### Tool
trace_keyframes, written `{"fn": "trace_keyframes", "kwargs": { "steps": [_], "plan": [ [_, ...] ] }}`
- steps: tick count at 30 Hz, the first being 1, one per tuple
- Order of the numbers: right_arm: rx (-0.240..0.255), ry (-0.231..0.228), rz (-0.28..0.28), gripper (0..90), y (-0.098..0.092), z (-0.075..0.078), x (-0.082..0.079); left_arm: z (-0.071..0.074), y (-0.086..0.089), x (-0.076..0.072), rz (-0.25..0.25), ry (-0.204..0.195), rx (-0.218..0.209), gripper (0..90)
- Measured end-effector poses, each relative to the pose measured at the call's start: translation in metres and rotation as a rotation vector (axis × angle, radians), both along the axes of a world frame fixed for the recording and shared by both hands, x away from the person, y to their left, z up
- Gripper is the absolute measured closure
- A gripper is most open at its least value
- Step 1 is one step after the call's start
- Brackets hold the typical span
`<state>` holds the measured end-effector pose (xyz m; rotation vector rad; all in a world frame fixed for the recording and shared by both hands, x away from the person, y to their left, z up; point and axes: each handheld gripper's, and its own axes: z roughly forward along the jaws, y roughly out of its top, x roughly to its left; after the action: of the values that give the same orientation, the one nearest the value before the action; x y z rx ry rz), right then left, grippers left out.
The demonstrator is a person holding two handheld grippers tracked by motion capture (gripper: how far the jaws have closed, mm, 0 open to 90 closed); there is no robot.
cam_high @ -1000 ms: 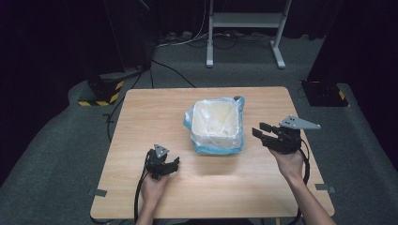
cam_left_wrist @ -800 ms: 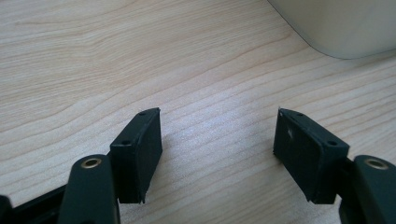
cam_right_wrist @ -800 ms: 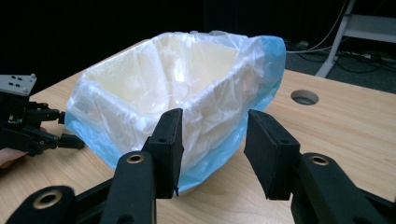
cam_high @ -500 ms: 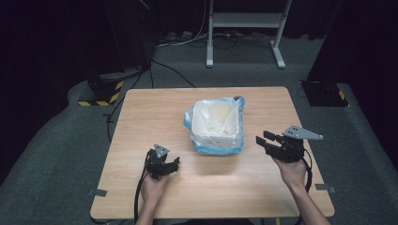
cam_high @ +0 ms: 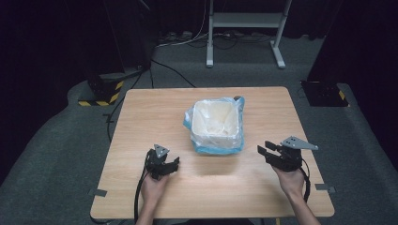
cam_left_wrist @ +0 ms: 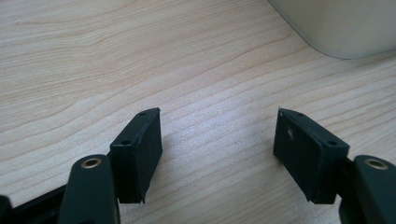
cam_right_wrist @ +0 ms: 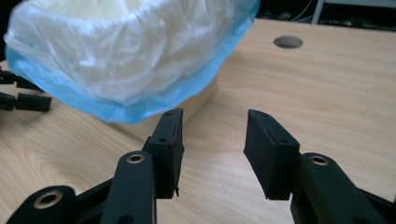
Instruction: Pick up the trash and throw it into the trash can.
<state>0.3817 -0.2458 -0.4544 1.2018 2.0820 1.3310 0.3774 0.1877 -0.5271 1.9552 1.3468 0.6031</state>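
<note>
A cream bin (cam_high: pixel 217 124) lined with a clear and blue plastic bag stands at the middle of the wooden table (cam_high: pixel 155 117). The bag's edge folds down over the rim. My left gripper (cam_high: pixel 172 165) rests low on the table near the front, left of the bin, open with bare wood between its jaws (cam_left_wrist: pixel 217 114). A corner of the bin (cam_left_wrist: pixel 341 28) shows ahead of it. My right gripper (cam_high: pixel 264 149) hovers right of the bin, pointing at its lower corner, open and holding nothing (cam_right_wrist: pixel 213 114). The bagged bin (cam_right_wrist: pixel 130 60) lies just ahead of it.
A round hole (cam_right_wrist: pixel 287 42) pierces the table behind the bin. Beyond the table's far edge stand a grey metal frame (cam_high: pixel 244 28), floor cables and a black and yellow striped box (cam_high: pixel 101 89). A cable trails from each gripper toward the front edge.
My right gripper has sunk toward the table and drifted a little toward the front edge, its jaws the same width. The left gripper and the bin have stayed put.
</note>
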Motion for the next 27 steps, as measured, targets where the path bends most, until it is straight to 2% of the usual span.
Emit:
{"fn": "trace_keyframes", "kwargs": {
  "steps": [9, 21, 24, 27],
  "plan": [
    [-0.023, 0.042, -0.032, 56.6, -0.002, -0.027, -0.002, 0.000, 0.000, 0.000, 0.001, 0.001, 0.000, 32.1],
    [-0.070, 0.073, -0.052, 56.6, 0.000, -0.048, -0.002, 0.000, 0.000, 0.000, 0.000, 0.000, 0.000, 32.1],
    [-0.088, 0.079, -0.055, 56.3, 0.001, -0.052, -0.001, 0.000, 0.000, 0.000, 0.001, 0.001, 0.000, 32.1],
    [-0.153, 0.070, -0.060, 55.9, 0.005, -0.057, -0.002, 0.000, 0.000, 0.000, 0.001, 0.001, 0.000, 32.1]
  ]
}}
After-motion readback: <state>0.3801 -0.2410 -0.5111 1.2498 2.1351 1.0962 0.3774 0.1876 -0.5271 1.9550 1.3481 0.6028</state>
